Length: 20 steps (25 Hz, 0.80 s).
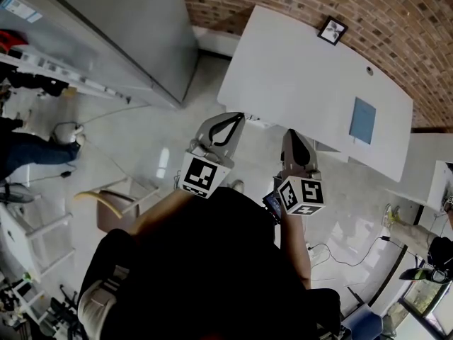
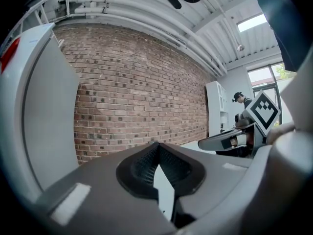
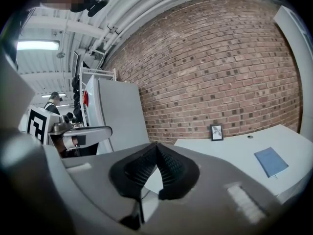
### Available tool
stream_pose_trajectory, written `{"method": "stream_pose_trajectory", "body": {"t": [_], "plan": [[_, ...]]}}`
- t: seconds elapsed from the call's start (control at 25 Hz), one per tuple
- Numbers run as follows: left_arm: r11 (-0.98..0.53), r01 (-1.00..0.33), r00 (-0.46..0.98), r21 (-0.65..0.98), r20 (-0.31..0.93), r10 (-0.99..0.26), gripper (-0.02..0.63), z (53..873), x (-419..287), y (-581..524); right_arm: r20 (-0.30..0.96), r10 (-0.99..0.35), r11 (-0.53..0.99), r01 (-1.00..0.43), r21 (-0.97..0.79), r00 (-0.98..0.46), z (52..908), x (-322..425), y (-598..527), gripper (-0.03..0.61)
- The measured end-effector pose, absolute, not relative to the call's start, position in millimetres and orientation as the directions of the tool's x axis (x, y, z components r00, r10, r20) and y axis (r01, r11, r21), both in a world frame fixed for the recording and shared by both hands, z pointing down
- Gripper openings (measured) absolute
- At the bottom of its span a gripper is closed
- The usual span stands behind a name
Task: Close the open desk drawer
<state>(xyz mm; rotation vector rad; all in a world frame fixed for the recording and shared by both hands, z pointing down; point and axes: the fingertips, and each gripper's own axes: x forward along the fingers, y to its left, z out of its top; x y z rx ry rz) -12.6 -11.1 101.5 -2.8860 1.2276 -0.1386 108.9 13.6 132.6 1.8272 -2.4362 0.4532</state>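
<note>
The white desk (image 1: 304, 69) stands against the brick wall, its near edge just ahead of both grippers. No drawer front shows in any view; the space under the desktop is hidden. My left gripper (image 1: 237, 116) is held up in front of the desk's left corner, jaws shut on nothing. To its right, my right gripper (image 1: 290, 132) is also shut and empty. In the left gripper view the closed pads (image 2: 156, 145) face the brick wall. The right gripper view shows its closed pads (image 3: 156, 145) below the desk (image 3: 230, 151).
A blue notebook (image 1: 363, 120) lies on the desk's right part, and a small framed picture (image 1: 332, 30) leans on the wall. A tall grey cabinet (image 1: 127, 27) stands at the left. Cables and a wooden stool (image 1: 117, 204) are on the floor.
</note>
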Motion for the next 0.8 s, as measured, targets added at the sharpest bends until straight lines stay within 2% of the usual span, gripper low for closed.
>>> {"method": "stream_pose_trajectory", "body": {"t": [0.8], "plan": [[-0.696,-0.718,0.694,-0.032,0.053,-0.718,0.018,94.0,-6.9,-7.9,0.215,-0.929,0.266,-0.948,-0.175,-0.301,127.9,115.0,19.4,0.002]]}}
